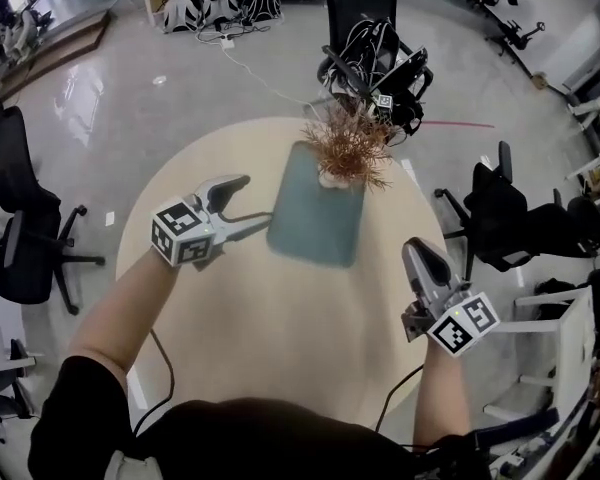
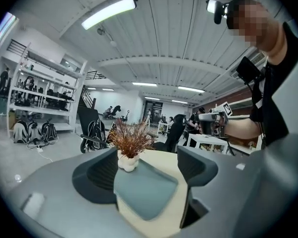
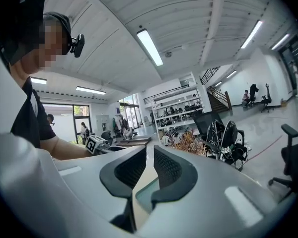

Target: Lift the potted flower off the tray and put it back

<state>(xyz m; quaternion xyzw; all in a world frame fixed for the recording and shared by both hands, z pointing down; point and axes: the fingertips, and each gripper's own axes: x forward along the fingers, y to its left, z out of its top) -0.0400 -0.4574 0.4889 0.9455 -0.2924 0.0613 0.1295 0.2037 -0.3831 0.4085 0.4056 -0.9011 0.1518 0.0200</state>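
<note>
A potted flower [image 1: 346, 148] with dry brown sprigs in a small white pot stands at the far end of a teal tray [image 1: 315, 218] on the round beige table [image 1: 240, 308]. My left gripper [image 1: 255, 200] is open beside the tray's left edge, with nothing held. In the left gripper view the tray [image 2: 144, 190] lies between the spread jaws of that gripper [image 2: 146, 165], and the pot [image 2: 127, 161] stands beyond them. My right gripper [image 1: 416, 246] hovers over the table's right side, shut and empty, apart from the tray. In the right gripper view its jaws [image 3: 148, 155] point toward the flower [image 3: 188, 142].
Black office chairs stand left of the table [image 1: 20, 238] and to its right [image 1: 510, 213]. Behind the table, another chair [image 1: 375, 38] is loaded with cables. Backpacks [image 1: 220, 6] sit on the floor far back. A white desk [image 1: 550, 358] is at the right.
</note>
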